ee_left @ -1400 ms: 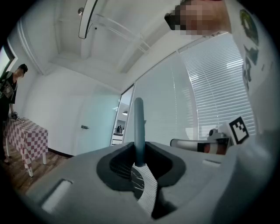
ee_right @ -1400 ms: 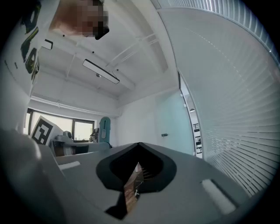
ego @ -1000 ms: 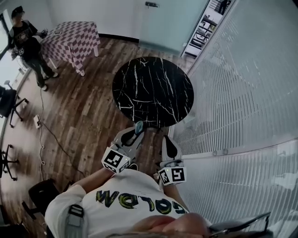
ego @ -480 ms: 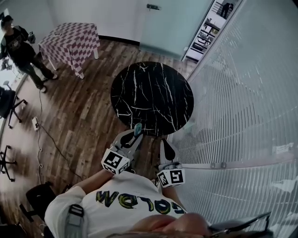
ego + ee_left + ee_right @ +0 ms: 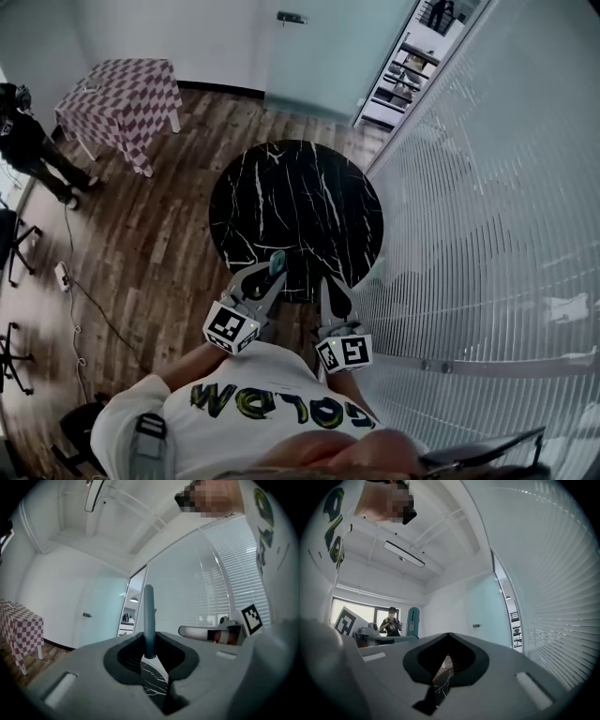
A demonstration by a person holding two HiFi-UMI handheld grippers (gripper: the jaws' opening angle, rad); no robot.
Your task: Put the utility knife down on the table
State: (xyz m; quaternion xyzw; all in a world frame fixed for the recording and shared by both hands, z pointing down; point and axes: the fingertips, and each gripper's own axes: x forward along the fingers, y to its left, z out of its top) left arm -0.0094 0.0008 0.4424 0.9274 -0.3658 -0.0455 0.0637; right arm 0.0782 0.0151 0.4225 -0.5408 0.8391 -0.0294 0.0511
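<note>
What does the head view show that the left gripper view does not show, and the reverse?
Only the head view: the whole round black table from above, and a person standing at the far left. Only the left gripper view: the ceiling with its long lamp. Both: the utility knife upright between the tongs of the left gripper, the checkered table and the right gripper.

Teal utility knife [image 5: 277,262]; black white-veined table [image 5: 295,202]; red-checked tablecloth [image 5: 122,103].
</note>
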